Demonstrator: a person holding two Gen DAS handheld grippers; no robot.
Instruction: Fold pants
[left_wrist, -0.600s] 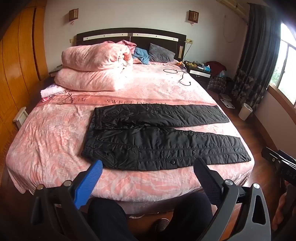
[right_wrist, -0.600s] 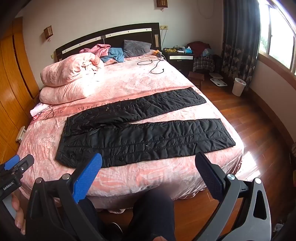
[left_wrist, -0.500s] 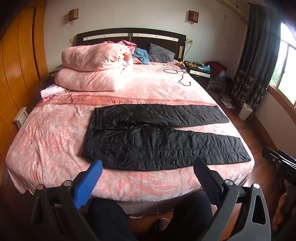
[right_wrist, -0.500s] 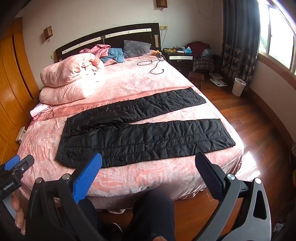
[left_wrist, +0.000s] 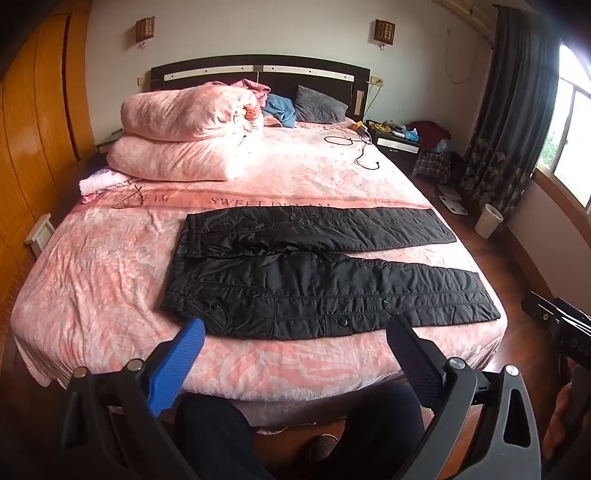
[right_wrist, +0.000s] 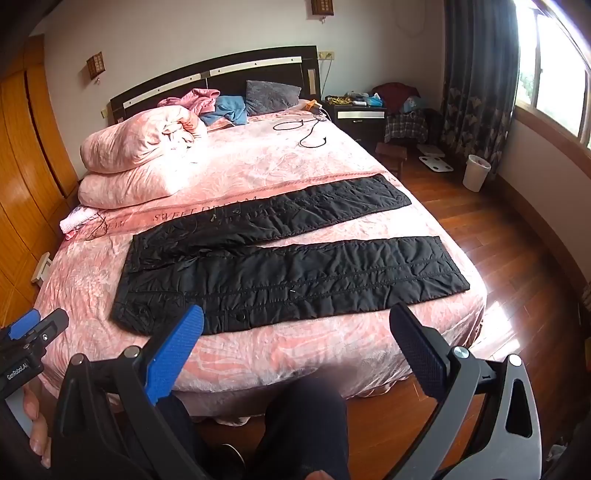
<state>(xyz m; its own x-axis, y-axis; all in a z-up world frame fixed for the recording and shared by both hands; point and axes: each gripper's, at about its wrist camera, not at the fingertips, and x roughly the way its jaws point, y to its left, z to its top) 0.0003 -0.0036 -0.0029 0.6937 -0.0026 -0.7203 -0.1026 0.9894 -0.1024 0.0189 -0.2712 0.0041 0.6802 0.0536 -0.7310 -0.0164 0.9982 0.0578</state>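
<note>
Pants (left_wrist: 317, 273) lay flat mid-frame on the bed (left_wrist: 92, 280); I held both grippers (left_wrist: 295, 354) (right_wrist: 295, 343) apart, empty. Only the right view showed the stool (right_wrist: 392, 153).

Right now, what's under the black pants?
The pink bedspread lies under the black pants, showing all around them. The part right beneath the pants is covered, so anything there stays hidden.

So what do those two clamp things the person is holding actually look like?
Both match: the left gripper and right gripper each have a black frame with silver bolts, one ribbed blue finger and one black dimpled finger. White "GenRobot.AI" lettering marks the left one's body.
</note>
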